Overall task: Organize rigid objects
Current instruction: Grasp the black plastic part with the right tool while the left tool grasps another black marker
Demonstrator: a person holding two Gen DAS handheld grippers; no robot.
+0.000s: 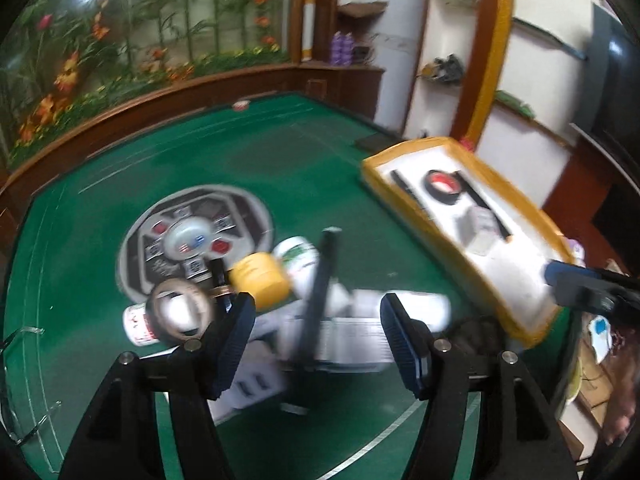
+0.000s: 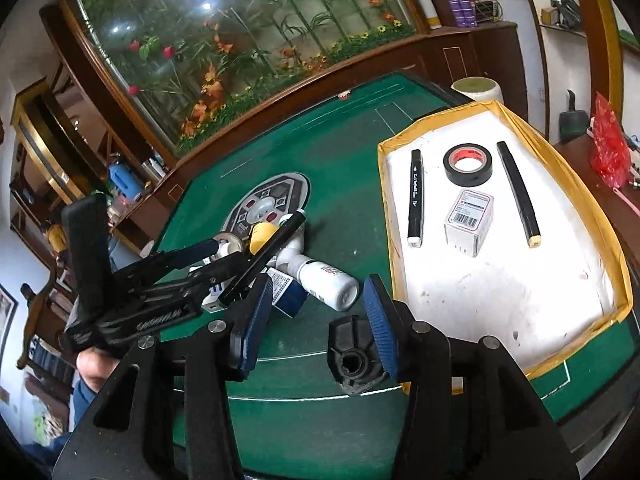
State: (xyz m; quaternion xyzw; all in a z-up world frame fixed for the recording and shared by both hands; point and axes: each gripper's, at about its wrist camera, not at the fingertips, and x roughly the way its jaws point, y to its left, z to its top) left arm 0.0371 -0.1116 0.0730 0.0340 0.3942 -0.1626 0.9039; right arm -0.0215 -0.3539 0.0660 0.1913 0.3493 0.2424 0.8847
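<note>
A pile lies on the green table (image 2: 340, 200): a yellow-lidded jar (image 1: 260, 280), white bottles (image 2: 330, 280), a tape roll (image 1: 182, 312), small boxes and a black marker (image 1: 320, 300). My left gripper (image 1: 316, 332) hangs open over this pile. The marker runs up between its fingers, and neither pad presses on it. My right gripper (image 2: 318, 320) is open just right of the pile, near the tray. A black faceted cap (image 2: 354, 360) sits on the table against the inside of its right finger, ungripped. The left gripper (image 2: 228, 254) also shows in the right wrist view.
A yellow-rimmed white tray (image 2: 560, 280) at the table's right holds two black markers (image 2: 415, 196), a black tape roll (image 2: 467, 164) and a white barcoded box (image 2: 468, 222). A round patterned disc (image 2: 266, 204) is set in the table's middle. A wooden ledge backs the table.
</note>
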